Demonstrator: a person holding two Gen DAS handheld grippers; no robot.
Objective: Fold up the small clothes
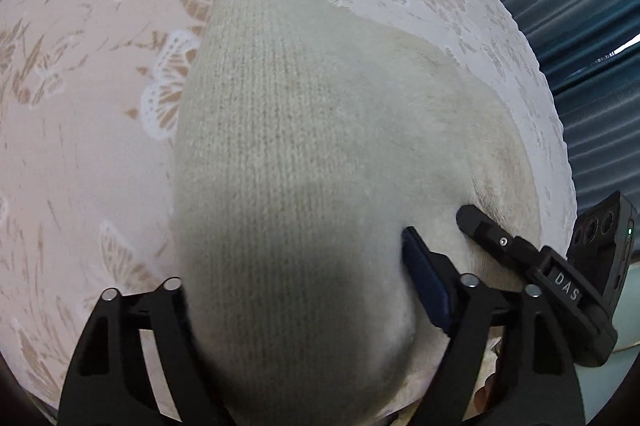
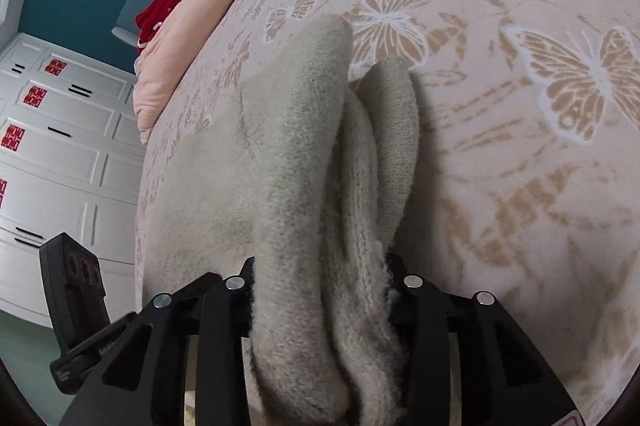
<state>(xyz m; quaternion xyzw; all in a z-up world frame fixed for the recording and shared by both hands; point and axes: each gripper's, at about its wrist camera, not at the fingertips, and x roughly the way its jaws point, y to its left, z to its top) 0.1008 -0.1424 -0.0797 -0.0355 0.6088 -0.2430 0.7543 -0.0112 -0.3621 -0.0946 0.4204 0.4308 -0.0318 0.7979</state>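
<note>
I am working over a bed (image 1: 80, 146) with a pink butterfly-print cover, and the grey-beige knitted garment (image 1: 288, 130) is lying on it, its long axis running from me at 6 o'clock away toward 12 o'clock in both wrist views.

My right gripper (image 2: 320, 306) is clamping a bunched, doubled-over stack of the knit; folds are standing up between its jaws, which are narrow around the cloth. My left gripper (image 1: 296, 290) is straddling the near end of the same garment with its jaws fairly wide; I cannot tell whether its pads are actually pressing the fabric.

In the left view the right gripper is sitting at 4 o'clock, close beside mine, so both are at the same near end.

I judge the fold has to travel away toward 12 o'clock. Bare cover is lying open there and at 9 o'clock; at 2 o'clock the bed's edge is dropping off toward blue curtains (image 1: 580, 6).
</note>
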